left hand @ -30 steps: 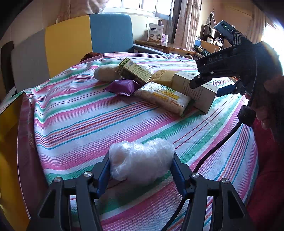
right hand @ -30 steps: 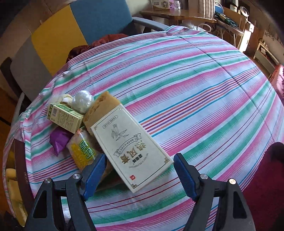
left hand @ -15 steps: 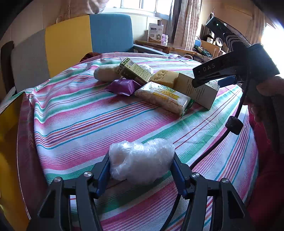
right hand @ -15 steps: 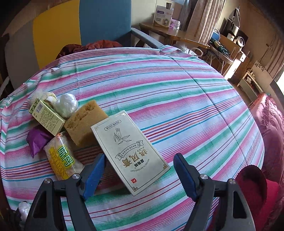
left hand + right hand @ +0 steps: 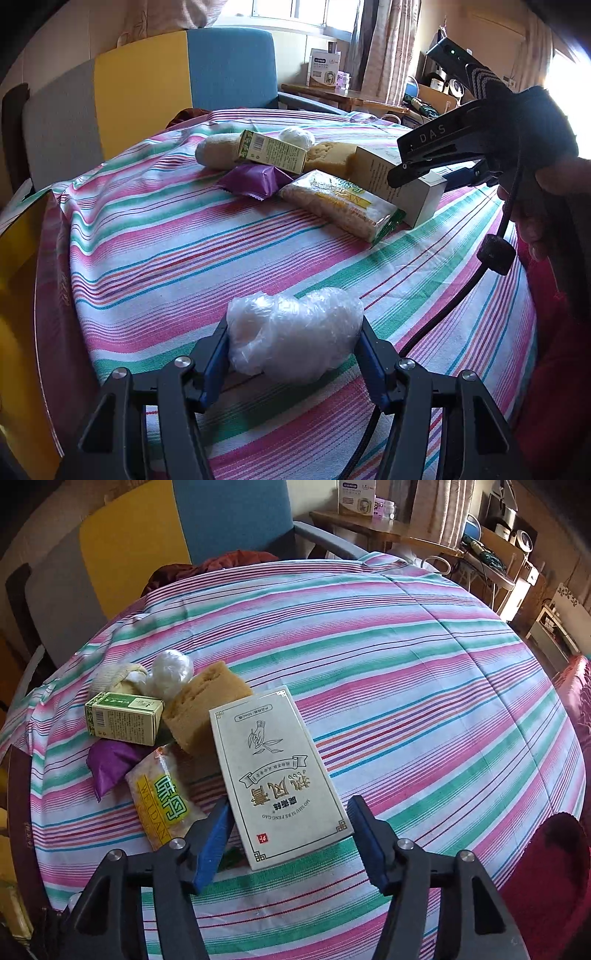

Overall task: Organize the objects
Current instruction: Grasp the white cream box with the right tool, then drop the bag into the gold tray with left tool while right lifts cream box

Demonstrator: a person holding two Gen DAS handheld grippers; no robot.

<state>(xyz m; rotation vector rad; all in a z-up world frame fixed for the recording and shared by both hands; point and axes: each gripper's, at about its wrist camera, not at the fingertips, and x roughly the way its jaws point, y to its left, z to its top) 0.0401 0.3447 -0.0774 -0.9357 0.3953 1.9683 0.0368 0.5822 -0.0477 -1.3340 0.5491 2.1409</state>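
My left gripper (image 5: 293, 332) is shut on a clear plastic-wrapped bundle (image 5: 295, 332), low over the striped tablecloth (image 5: 166, 251) near its front edge. My right gripper (image 5: 288, 812) points down over a flat cream box (image 5: 277, 775). Its jaws are closing with the box's near end between them, and a thin gap still shows at the right pad. Left of the box lie a yellow snack packet (image 5: 162, 805), a purple packet (image 5: 110, 764), a green carton (image 5: 123, 718), a tan sponge (image 5: 207, 705), a white wrapped ball (image 5: 171, 668) and a beige roll (image 5: 114, 675).
A chair (image 5: 147, 92) with a grey, yellow and blue back stands behind the round table. A red cloth (image 5: 546, 867) hangs at the right edge. A black cable (image 5: 443, 314) runs from the right gripper across the table. A wooden side desk (image 5: 354, 520) stands at the back.
The right gripper's jaws have narrowed around the cream box and its view has shifted slightly over the pile. The left gripper and its bundle have stayed put.
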